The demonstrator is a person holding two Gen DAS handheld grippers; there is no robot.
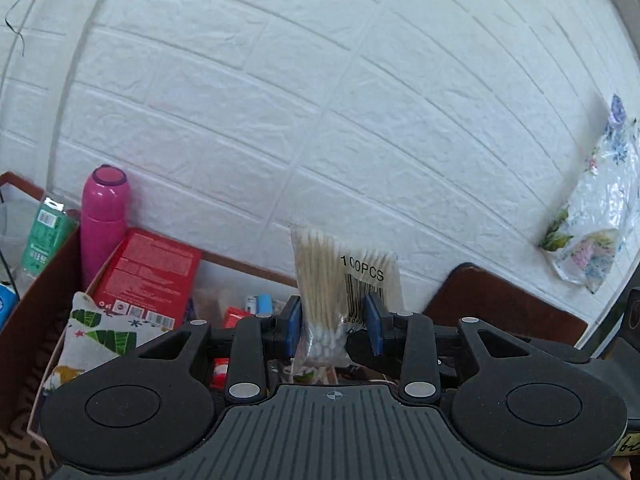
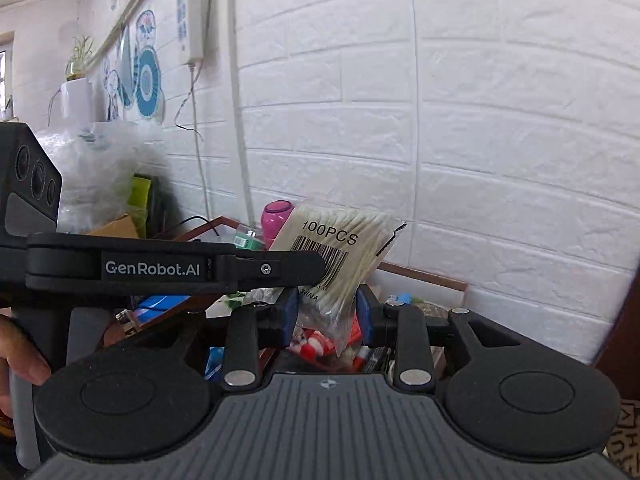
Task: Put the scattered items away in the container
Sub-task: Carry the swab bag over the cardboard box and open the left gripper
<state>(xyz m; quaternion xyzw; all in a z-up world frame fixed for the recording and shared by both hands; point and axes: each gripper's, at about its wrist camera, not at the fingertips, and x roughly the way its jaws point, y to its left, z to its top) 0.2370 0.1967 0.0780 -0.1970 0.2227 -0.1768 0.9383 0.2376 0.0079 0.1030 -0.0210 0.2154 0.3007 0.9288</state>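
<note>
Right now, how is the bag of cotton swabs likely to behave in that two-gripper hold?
The bag of cotton swabs looks light. Its thin clear film is probably slippery and crumples between the left gripper pads. In the right gripper it leans sideways, so it likely flops above the pinch.

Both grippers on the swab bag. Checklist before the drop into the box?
1. Left gripper clamped on cotton swab bag: ok.
2. Right gripper clamped on the same bag, lower end: ok.
3. Bag lifted clear of the items below: ok.
4. Container in view, ahead and below: ok.
5. Free spot inside for the bag: cannot tell, the grippers hide much of the inside.
6. Pink bottle upright, off to the side: ok.
</note>
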